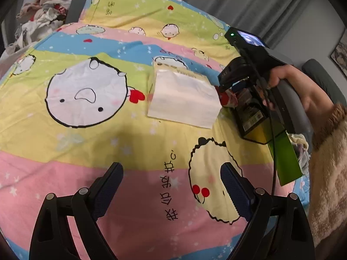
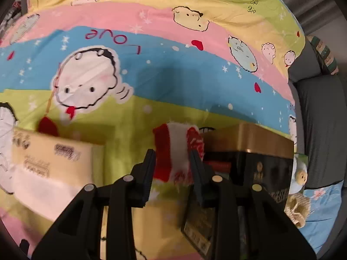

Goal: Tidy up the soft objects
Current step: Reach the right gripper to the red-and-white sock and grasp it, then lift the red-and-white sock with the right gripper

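Right hand-held gripper (image 2: 172, 164) pinches red-white plush (image 2: 179, 151), blurry; left hand-held gripper (image 1: 171, 186) spread, empty; only right view shows grip.

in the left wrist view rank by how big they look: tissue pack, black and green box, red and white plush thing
1. tissue pack
2. black and green box, roughly alike in area with its open flap, so this order is unsure
3. red and white plush thing, smallest, mostly hidden by the right gripper that holds it

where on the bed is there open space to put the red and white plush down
Free quilt lies left of the tissue pack and between it and the open left tongs. It is crowded to the right: the right tongs hold the red and white plush beside the black box, with more soft items past it.
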The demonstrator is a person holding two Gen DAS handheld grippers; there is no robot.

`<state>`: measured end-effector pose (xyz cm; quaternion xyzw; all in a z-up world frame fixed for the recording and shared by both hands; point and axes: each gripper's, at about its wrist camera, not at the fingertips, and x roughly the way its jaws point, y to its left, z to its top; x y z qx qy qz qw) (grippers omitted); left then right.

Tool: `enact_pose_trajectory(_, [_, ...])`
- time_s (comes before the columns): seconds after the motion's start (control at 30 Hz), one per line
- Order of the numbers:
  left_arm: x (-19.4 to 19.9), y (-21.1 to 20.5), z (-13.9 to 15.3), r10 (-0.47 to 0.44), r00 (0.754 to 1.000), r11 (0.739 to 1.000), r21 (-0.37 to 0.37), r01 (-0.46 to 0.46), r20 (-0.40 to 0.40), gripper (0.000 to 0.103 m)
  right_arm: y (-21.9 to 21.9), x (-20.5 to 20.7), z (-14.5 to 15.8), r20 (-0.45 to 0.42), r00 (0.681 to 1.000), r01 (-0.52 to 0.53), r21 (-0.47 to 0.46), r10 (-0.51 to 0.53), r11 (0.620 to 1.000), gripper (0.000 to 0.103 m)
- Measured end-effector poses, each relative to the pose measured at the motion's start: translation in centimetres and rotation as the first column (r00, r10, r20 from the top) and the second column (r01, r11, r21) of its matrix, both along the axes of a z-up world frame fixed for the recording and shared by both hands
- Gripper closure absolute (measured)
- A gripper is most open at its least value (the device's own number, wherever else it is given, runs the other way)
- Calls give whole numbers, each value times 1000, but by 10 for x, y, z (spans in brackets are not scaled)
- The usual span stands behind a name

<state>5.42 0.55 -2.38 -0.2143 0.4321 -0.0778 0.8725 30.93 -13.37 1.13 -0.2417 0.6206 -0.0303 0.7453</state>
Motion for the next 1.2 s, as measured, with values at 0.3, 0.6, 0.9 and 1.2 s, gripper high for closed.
enact_pose_trajectory(0.3, [2,8,-9,11,1000,1000,-28,-12,-26,12,4,6,-18,25,999,-43,-86,46,995,79])
enact_pose_trajectory(0.6, [-10,9,4,37,999,999,-11,-37,-15,12,-3,-42,39,97,994,-82,242,60,967,95])
enact_pose_trajectory(0.9, [-33,7,13,66,998,997,41,-65,-20,12,0,-184,82,190,962,-263,442,197,858,94])
enact_pose_trajectory(1.2, [-52,12,7,107,992,992,68,-103,-63,12,0,-240,24,125,973,-232,497,196,836,91])
